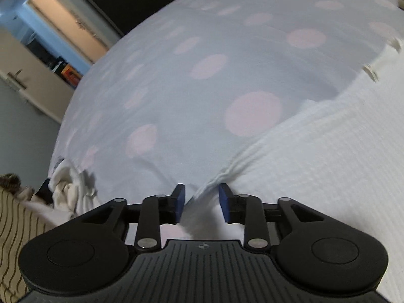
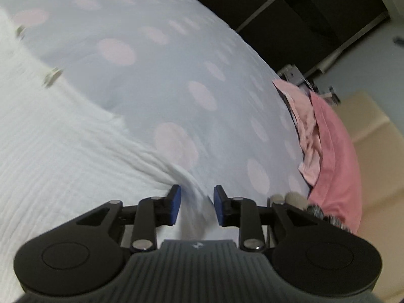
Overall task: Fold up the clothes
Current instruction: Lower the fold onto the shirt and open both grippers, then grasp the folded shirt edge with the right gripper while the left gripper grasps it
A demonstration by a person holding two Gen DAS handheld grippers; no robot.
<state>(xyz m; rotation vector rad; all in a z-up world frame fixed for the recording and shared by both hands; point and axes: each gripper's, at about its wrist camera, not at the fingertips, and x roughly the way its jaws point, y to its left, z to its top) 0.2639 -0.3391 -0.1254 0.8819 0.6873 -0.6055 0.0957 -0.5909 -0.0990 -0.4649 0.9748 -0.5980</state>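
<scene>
We have the white crinkle-weave buttoned garment point(image 1: 328, 151) spread on the polka-dot bed point(image 1: 176, 75). Left tongs point(image 1: 202, 203) and right tongs point(image 2: 194, 205) each stand narrowly parted around a bunched edge; how many folds it already has, we cannot tell.

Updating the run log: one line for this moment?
left gripper: white garment edge between jaws | right gripper: same, grip unclear | bedsheet: under garment

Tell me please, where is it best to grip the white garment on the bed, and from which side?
Probably at its near hem, coming low from the bed's near edge. The white garment lies flat on the dotted sheet; only the hem bunches into a ridge, between the pads of the left gripper and right gripper.
</scene>
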